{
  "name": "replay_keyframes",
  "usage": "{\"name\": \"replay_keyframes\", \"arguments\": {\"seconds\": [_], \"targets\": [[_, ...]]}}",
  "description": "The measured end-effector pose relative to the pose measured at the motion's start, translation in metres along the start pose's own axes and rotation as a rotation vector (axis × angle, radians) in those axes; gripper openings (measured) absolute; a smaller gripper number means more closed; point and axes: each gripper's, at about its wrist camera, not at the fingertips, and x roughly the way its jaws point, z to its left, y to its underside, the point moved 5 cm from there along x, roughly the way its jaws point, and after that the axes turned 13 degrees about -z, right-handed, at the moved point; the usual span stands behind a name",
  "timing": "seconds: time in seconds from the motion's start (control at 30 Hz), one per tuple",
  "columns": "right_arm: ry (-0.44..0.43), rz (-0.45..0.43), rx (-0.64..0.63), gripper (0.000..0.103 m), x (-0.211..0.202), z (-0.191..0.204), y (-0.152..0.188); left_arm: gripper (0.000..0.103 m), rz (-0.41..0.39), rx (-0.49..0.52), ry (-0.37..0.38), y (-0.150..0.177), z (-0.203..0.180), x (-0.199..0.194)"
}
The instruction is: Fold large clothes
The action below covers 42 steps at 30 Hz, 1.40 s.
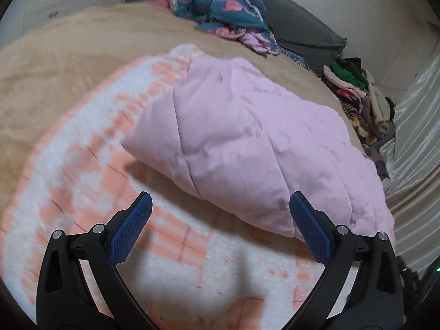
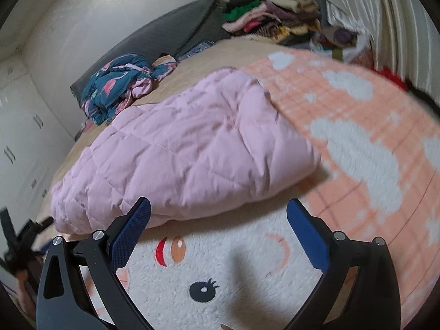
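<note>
Left wrist view shows the left gripper (image 1: 220, 206) spread wide and holding nothing, low in frame, with the folded pink quilt (image 1: 247, 143) at centre on a peach-and-white fleece blanket (image 1: 82, 192). Only the right wrist view reveals the blanket's embroidered face (image 2: 203, 288) beneath the right gripper (image 2: 218, 211), likewise spread wide and empty.

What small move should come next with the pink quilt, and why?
Probably lower both tools onto the near edge of the pink quilt and close on it. The left tool and right tool are both open and hold nothing, and the quilt lies half folded on the peach blanket, its edge just ahead of them.
</note>
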Motion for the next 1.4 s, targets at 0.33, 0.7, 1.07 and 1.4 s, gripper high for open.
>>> {"name": "replay_keyframes", "arguments": {"seconds": [0.33, 0.7, 1.07, 1.4], "targets": [[-0.036, 0.049, 0.284, 0.099, 0.039, -0.021, 0.007, 0.093, 0.007, -0.169, 0.07, -0.002, 0.011, 0.023], [-0.092, 0.016, 0.344, 0.099, 0.074, -0.015, -0.003, 0.095, 0.059, -0.293, 0.092, -0.007, 0.019, 0.058], [-0.1, -0.01, 0.324, 0.099, 0.093, -0.012, -0.004, 0.095, 0.067, -0.393, 0.113, -0.013, 0.025, 0.083], [-0.141, -0.038, 0.253, 0.06, 0.093, -0.004, -0.013, 0.059, 0.014, -0.309, 0.103, -0.023, 0.009, 0.082]]}}
